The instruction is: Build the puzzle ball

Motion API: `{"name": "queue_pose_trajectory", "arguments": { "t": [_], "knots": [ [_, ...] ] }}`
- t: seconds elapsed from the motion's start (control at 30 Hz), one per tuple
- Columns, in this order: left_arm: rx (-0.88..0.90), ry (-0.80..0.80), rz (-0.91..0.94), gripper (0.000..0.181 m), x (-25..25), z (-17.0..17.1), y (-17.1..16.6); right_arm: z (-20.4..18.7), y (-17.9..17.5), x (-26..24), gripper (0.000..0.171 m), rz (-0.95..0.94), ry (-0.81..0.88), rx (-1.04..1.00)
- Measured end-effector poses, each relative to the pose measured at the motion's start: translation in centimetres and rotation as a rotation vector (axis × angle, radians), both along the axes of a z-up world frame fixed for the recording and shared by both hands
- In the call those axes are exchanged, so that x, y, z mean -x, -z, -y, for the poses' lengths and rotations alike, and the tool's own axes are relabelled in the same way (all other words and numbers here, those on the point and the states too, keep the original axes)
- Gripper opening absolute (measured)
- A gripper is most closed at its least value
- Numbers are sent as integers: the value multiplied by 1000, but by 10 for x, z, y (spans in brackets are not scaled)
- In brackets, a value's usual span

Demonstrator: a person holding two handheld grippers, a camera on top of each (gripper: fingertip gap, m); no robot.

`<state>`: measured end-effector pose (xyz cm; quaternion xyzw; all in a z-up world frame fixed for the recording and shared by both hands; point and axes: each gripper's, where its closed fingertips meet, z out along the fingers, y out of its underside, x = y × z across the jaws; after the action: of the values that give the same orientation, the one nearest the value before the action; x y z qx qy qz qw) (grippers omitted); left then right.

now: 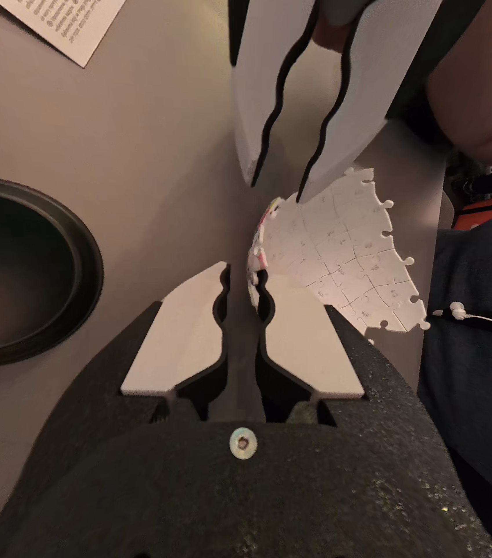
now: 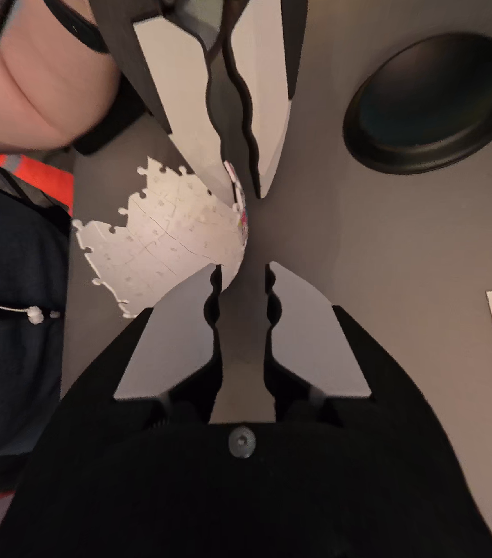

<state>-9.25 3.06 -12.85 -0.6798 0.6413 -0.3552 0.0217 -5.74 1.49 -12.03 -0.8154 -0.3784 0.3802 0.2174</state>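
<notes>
Left gripper (image 1: pixel 243 273) nearest lens: white fingers on black body, jaws narrowly parted, right fingertip touching rim of curved white puzzle-ball shell (image 1: pixel 341 256), whether it grips unclear. Shell on edge near grey table (image 1: pixel 148 181) front. Right gripper (image 2: pixel 243 265) opposite, jaws narrow, clasping nothing, finger against shell. Black round dish (image 1: pixel 24 268) and white printed sheet (image 1: pixel 66 27) beyond.

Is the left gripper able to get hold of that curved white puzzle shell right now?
Probably yes. The left gripper is slightly open right at the colourful rim of the curved white puzzle shell, and nothing lies between them. The right gripper crowds the far rim but leaves this edge free.
</notes>
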Motion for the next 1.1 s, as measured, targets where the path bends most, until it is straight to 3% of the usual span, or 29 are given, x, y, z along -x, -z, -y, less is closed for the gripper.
{"name": "queue_pose_trajectory", "arguments": {
  "t": [0.13, 0.67, 0.83, 0.97, 1.1],
  "knots": [
    [19, -19, -32, 24, 8, -3, -1, -5, 0, -4, 22, -30, 41, -8],
    [24, -116, 42, 23, 49, -6, -44, 3, 7, -18, 18, -98, 93, 22],
    [-2, -256, 229, 22, 84, -3, -68, 13, -1, -29, 18, -159, 153, 20],
    [-141, -381, 400, 23, 116, -2, -87, 13, -5, -40, 18, -156, 228, -64],
    [-194, -457, 657, 46, 133, 16, -120, 13, -23, -44, 19, -103, 245, -316]
  ]
}}
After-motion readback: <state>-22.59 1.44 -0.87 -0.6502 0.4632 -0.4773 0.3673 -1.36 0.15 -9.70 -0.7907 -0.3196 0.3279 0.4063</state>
